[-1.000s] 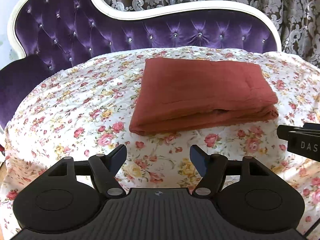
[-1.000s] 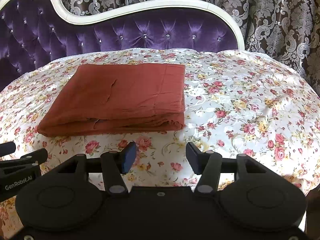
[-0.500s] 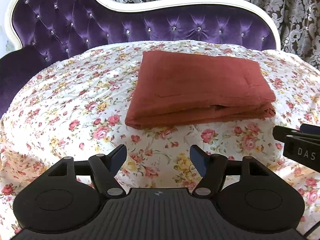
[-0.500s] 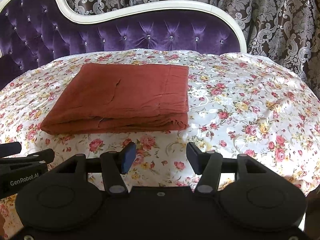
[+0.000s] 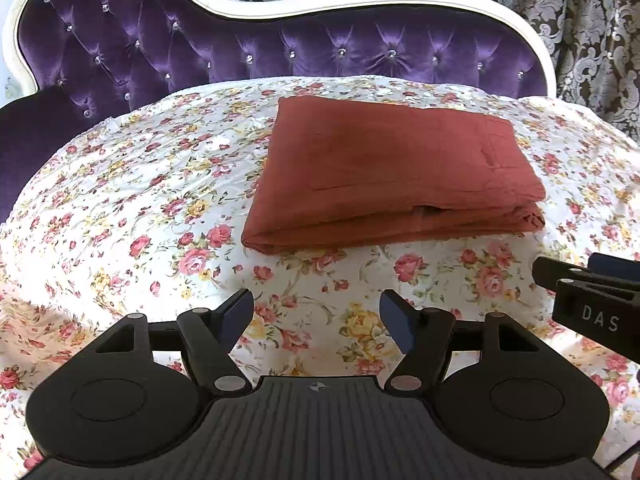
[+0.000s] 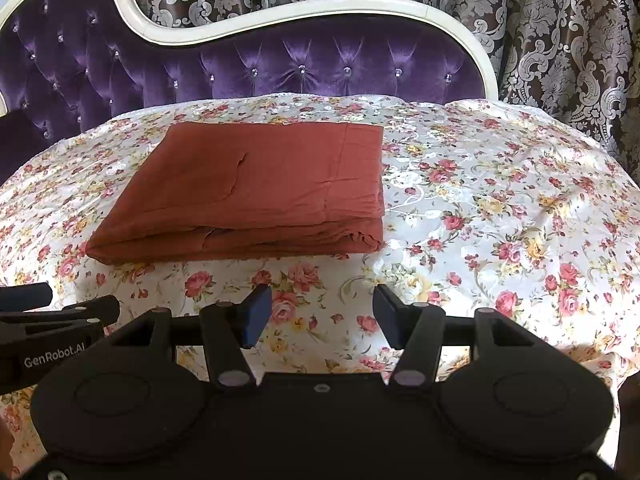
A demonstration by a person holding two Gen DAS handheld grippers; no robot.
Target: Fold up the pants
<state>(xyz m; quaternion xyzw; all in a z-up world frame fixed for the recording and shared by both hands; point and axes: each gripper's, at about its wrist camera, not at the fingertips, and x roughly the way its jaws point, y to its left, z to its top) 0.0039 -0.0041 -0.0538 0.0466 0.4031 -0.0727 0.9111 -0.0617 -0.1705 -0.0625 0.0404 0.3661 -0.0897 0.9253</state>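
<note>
The rust-red pants [image 5: 392,172] lie folded into a flat rectangle on the floral sheet [image 5: 140,208]; they also show in the right wrist view [image 6: 256,188]. My left gripper [image 5: 316,320] is open and empty, held above the sheet in front of the pants' near edge. My right gripper [image 6: 318,316] is open and empty, also in front of the near edge. Each gripper shows at the edge of the other's view: the right one [image 5: 592,296] and the left one [image 6: 52,312].
A purple tufted headboard with a white frame [image 5: 320,48] curves behind the bed. Patterned curtains [image 6: 560,40] hang behind and to the right. The sheet [image 6: 500,208] drops off at the bed's rounded right edge.
Both grippers have drawn back slightly and tilted, so the pants sit a little higher and farther in view. The pants have not moved. Both grippers stay open.
</note>
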